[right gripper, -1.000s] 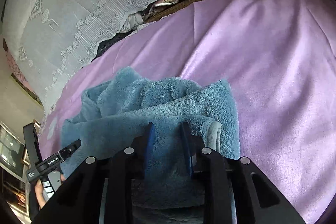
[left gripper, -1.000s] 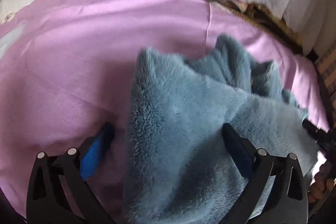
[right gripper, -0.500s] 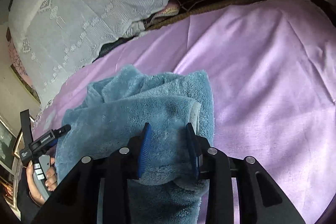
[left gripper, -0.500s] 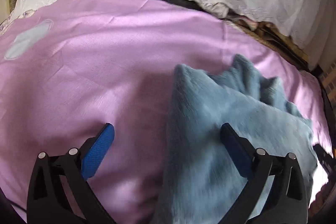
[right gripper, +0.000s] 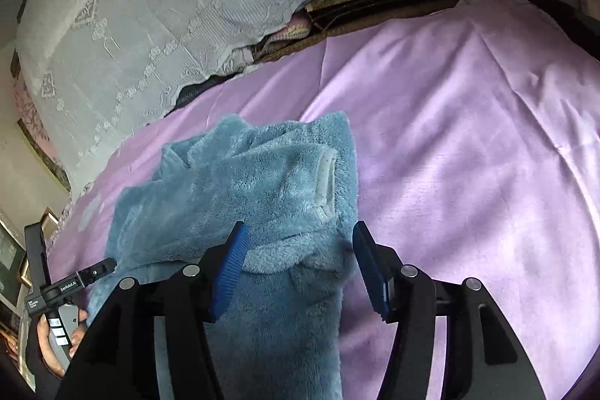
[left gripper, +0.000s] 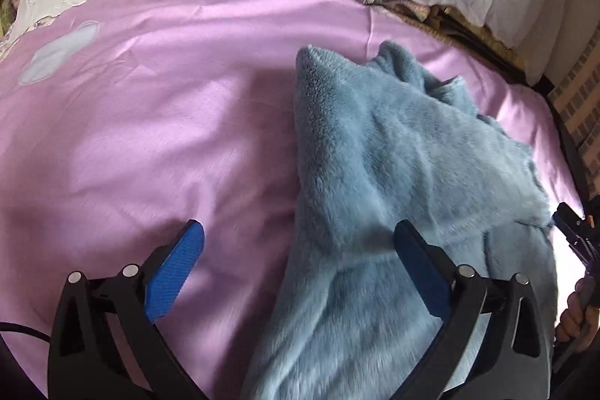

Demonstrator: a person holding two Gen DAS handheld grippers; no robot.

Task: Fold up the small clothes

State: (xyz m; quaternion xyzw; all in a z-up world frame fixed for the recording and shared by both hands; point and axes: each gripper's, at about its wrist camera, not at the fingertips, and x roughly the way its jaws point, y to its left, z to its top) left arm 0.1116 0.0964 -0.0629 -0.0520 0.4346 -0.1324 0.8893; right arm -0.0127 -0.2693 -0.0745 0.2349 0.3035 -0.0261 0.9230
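Fleece garment point(left gripper: 393, 175) is bunched on purple sheet point(left gripper: 150, 122), partly folded, not squared. Left gripper point(left gripper: 296, 250) jaws spread, nothing held. Right gripper point(right gripper: 300, 250) jaws parted around fleece. Flattening judged left.

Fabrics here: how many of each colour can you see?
Blue: 1, the fluffy blue garment, lying between the open fingers of the right gripper and beside the open left gripper.
Purple: 1, the purple bedsheet.
White: 1, the white lace cover.
Total: 3.
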